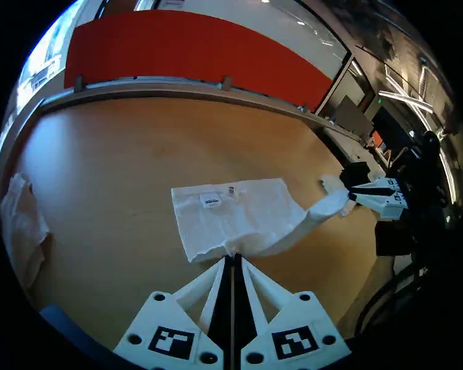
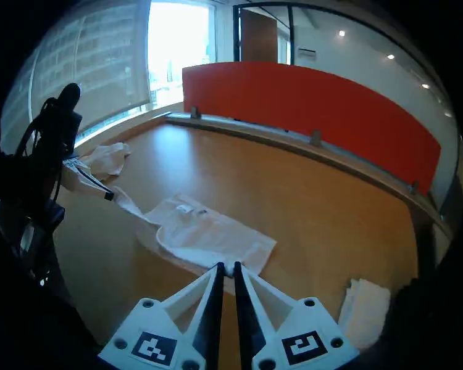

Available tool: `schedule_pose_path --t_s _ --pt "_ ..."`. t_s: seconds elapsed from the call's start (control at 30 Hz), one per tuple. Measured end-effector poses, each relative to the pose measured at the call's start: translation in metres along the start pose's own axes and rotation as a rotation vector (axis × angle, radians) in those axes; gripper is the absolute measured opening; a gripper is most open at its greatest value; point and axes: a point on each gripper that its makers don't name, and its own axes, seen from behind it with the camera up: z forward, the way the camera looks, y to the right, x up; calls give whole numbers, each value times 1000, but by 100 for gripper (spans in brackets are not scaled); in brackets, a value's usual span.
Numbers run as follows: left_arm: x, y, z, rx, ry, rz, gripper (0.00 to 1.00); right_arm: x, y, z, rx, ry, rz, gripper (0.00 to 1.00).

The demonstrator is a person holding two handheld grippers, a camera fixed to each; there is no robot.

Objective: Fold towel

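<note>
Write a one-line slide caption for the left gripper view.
Mid-fold: left gripper and right gripper each pinch an edge of the white towel on the wooden table, one end raised.

Riding on the left gripper (image 1: 233,256) and the right gripper (image 2: 226,265), looking forward along the jaws from low and close over the desk (image 1: 108,185), facing across the towel (image 1: 231,209) toward the red partition (image 1: 188,55) from different sides, sharing towel, desk and partition, with the other gripper farther off in both.
</note>
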Motion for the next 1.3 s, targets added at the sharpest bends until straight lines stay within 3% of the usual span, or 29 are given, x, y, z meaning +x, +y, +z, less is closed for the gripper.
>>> schedule_pose_path --t_s 0.37,0.9,1.3 --pt "28 -21 31 25 9 -72 2 16 29 37 -22 -2 34 12" --pt "26 -43 70 22 -17 -85 2 -8 38 77 -28 -70 94 12" --pt "29 -60 101 45 -27 -134 5 -19 52 104 -62 -94 137 13"
